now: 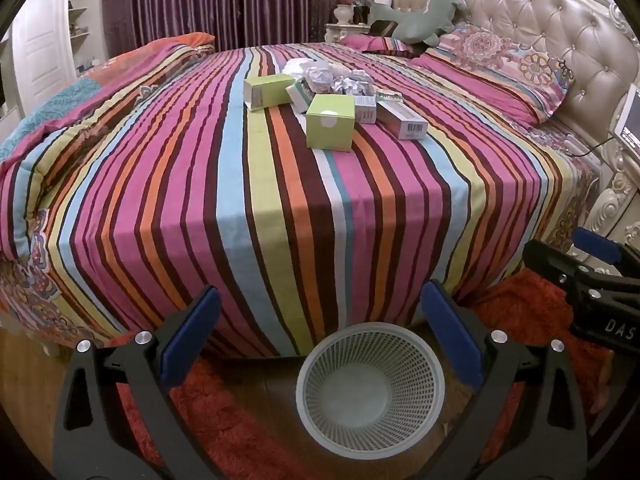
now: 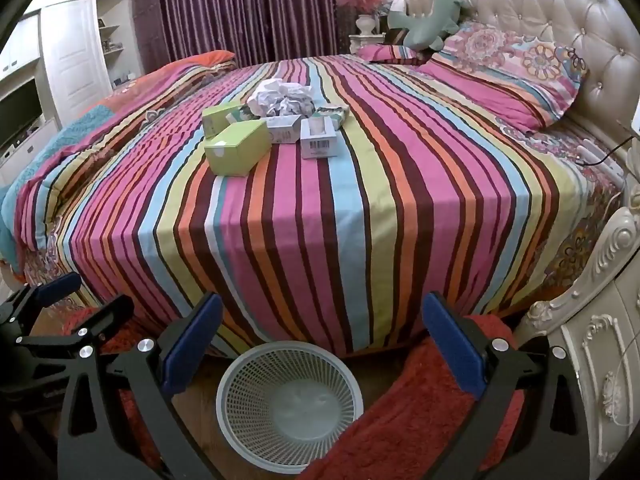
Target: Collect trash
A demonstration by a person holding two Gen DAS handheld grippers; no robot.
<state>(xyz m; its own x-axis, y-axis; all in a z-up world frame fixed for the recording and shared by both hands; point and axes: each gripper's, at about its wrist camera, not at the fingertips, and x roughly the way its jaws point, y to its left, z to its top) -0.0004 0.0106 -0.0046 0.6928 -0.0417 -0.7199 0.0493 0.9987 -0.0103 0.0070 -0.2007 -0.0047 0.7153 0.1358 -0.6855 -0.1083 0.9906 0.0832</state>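
Observation:
A pile of trash lies in the middle of the striped bed point(image 1: 200, 200) point(image 2: 400, 200): a green box point(image 1: 330, 126) point(image 2: 236, 149), a second green box point(image 1: 267, 90) point(image 2: 219, 118), a barcoded box point(image 1: 402, 120) point(image 2: 319, 136) and crumpled paper point(image 1: 332, 78) point(image 2: 282, 98). A white mesh wastebasket point(image 1: 370, 388) point(image 2: 289, 404) stands on the floor at the bed's near edge and holds nothing. My left gripper point(image 1: 320, 344) is open above the basket. My right gripper point(image 2: 322, 344) is open too, with the basket below it. Each gripper shows at the other view's edge.
Red shaggy rugs point(image 1: 224, 420) point(image 2: 404, 408) lie on the wooden floor around the basket. A carved cream nightstand point(image 2: 600, 360) stands on the right. Pillows point(image 2: 504, 76) and a green plush toy point(image 1: 420, 20) rest by the tufted headboard point(image 1: 540, 12). A folded quilt point(image 1: 60, 112) lies on the bed's left.

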